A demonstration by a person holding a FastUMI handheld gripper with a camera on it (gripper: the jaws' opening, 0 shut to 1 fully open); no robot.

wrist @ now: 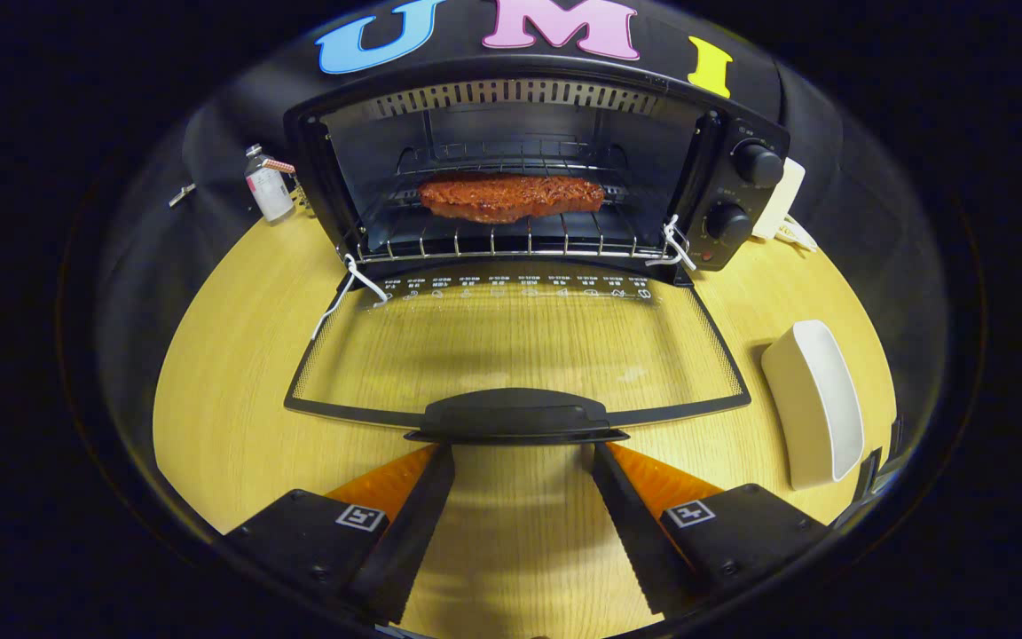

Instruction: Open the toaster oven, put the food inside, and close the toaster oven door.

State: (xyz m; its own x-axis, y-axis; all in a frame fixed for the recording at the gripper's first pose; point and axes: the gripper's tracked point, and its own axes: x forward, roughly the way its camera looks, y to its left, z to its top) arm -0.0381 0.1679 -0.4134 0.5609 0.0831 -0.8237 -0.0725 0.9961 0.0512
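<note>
The toaster oven [529, 169] sits at the back of a yellow wooden table [227, 373]. Its glass door [520, 355] is folded all the way down and lies flat, pointing at the gripper [522, 457]. The door's front edge has a dark handle [515, 417] in the middle.

The gripper's two fingers are spread wide apart and hold nothing. Their tips sit right at the handle, one near each end — I cannot tell if they touch it. Bare table shows between the fingers.

The food [511, 197], a flat reddish-brown piece, lies inside the oven on the wire rack [511, 240]. There is room on the rack on both sides of it and in front of it. Thin white cords [347, 293] hang at the two front corners of the rack.

Two round knobs [758, 164] sit on the oven's right side, one above the other. A row of small white marks runs along the door near its hinge, too tiny to read.

A white dish [817, 404] stands on the table to the right of the door, close to its edge but not touching. A small bottle [267, 185] with a label stands left of the oven — its writing is too small to read. The table is open on the left of the door.
</note>
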